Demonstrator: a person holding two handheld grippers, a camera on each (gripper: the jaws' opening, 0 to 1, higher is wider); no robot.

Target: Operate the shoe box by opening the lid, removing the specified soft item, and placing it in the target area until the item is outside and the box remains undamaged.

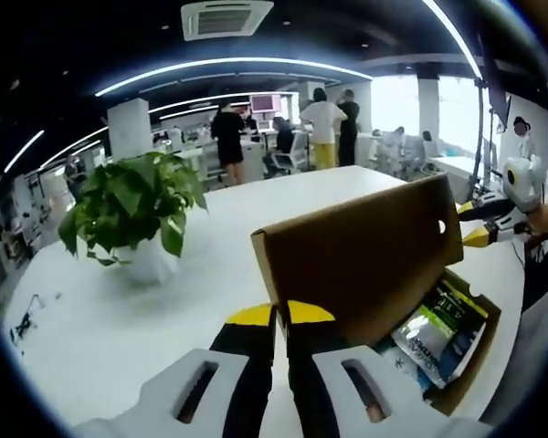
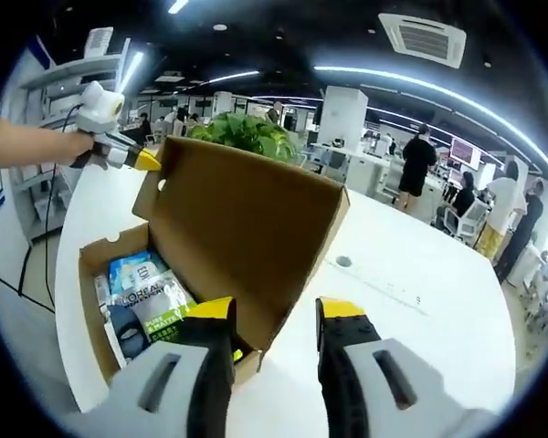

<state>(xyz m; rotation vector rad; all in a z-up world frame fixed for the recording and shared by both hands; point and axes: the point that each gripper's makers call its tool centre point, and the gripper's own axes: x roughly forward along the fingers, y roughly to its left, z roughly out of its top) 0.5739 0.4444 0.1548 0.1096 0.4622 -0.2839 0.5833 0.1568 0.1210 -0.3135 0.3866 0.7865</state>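
Observation:
A brown cardboard shoe box (image 1: 461, 388) lies open on a white table, its lid (image 1: 361, 260) standing upright. My left gripper (image 1: 281, 315) has its yellow-tipped jaws pressed together at the lid's corner; in the right gripper view it (image 2: 146, 161) touches the lid's (image 2: 247, 228) far corner. My right gripper (image 2: 276, 310) is open, its jaws on either side of the lid's near corner, and it (image 1: 475, 224) also appears beside the lid's right edge. Inside the box (image 2: 91, 310) lie soft packets: a dark green-labelled one (image 2: 155, 306) (image 1: 443, 328) and a blue one (image 2: 132, 269).
A potted green plant (image 1: 132, 205) (image 2: 247, 137) in a white pot stands on the table (image 1: 256, 201) beyond the box. A person's forearm (image 2: 27, 141) reaches in from the left. Several people stand among desks far behind. A small round mark (image 2: 344, 262) sits on the tabletop.

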